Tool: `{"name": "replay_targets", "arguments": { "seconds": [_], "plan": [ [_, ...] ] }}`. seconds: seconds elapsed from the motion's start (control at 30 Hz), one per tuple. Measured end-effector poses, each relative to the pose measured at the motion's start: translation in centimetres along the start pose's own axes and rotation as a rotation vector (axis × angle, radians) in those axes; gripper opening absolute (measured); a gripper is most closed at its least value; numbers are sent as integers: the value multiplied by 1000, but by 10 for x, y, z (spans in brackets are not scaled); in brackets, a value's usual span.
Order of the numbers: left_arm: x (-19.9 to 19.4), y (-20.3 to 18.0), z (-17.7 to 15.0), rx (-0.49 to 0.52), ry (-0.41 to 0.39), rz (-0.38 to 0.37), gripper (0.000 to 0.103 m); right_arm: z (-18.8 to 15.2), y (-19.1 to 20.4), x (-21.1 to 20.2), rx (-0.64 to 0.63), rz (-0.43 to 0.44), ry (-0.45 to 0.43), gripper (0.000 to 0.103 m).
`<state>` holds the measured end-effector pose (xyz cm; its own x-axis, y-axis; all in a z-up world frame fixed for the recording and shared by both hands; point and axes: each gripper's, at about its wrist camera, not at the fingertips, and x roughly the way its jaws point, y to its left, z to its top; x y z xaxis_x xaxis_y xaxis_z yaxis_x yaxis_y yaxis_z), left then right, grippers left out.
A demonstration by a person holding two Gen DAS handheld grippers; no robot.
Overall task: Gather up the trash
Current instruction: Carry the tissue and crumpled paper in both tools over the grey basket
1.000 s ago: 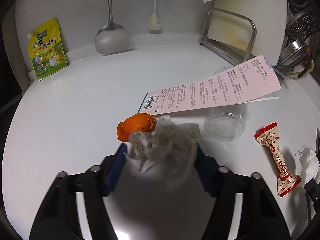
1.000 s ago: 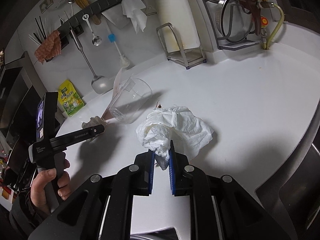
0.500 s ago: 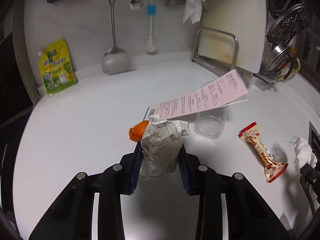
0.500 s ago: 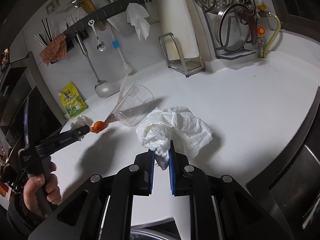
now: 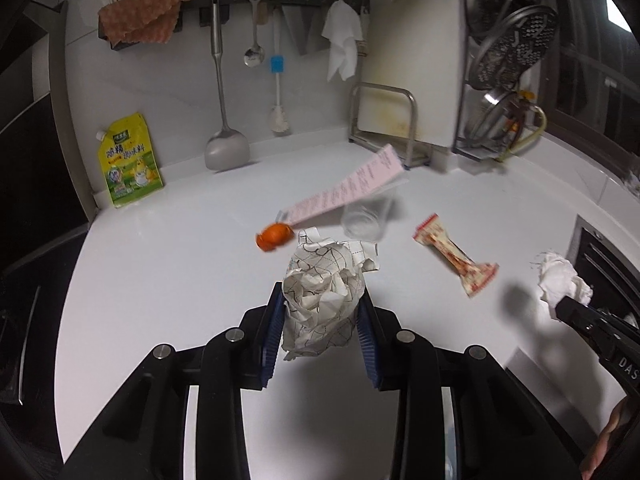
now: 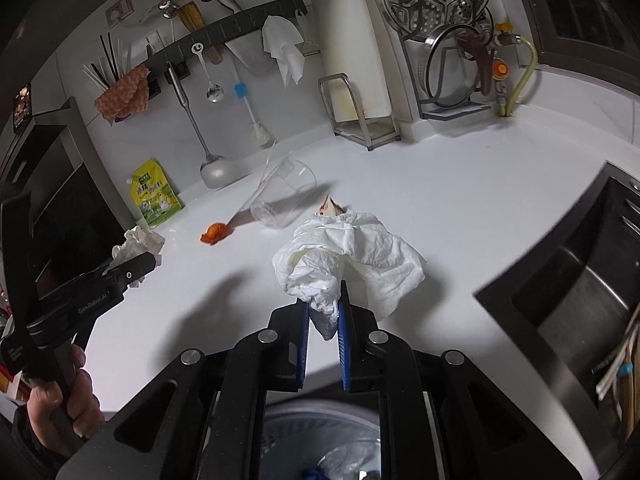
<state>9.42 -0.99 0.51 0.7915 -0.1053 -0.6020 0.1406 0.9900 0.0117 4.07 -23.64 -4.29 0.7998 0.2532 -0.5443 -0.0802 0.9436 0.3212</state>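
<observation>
The left gripper (image 5: 322, 334) is clamped on a crumpled patterned paper towel (image 5: 326, 292), its blue pads pressing both sides of the wad, which is held clear of the white countertop (image 5: 168, 280). The right gripper (image 6: 324, 340) is closed tight on a white tissue (image 6: 348, 260); the pinched tail sits between the pads and the rest billows out beyond the fingertips, above the counter.

Remaining on the countertop, in the left wrist view: an orange peel (image 5: 274, 237) just beyond the held towel, a clear plastic cup (image 5: 366, 218) lying on its side to the right of the peel, and a pink printed receipt (image 5: 352, 186) running from the peel across the cup towards the far right. A red and white candy wrapper (image 5: 454, 259) lies to the right of the cup, well apart from it.

At the far left a yellow pouch (image 5: 128, 160) leans against the wall. A metal spatula (image 5: 226, 120) hangs from the wall rail with its blade near the counter.

In the right wrist view a bin with a clear liner (image 6: 320, 440) appears at the near edge, directly below the right gripper. A dark sink (image 6: 580, 300) lies at the right.
</observation>
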Motion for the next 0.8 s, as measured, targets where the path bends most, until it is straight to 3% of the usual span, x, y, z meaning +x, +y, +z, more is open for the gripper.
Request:
{"name": "replay_targets", "arguments": {
  "seconds": [0.37, 0.63, 0.8],
  "plan": [
    [-52, -36, -68, 54, 28, -108, 34, -73, 2, -48, 43, -48, 47, 12],
    [-77, -45, -104, 95, 60, -131, 34, -118, 7, -71, 65, -25, 87, 12],
    [-90, -45, -118, 104, 65, -126, 34, -123, 20, -85, 34, -20, 79, 12]
  ]
}}
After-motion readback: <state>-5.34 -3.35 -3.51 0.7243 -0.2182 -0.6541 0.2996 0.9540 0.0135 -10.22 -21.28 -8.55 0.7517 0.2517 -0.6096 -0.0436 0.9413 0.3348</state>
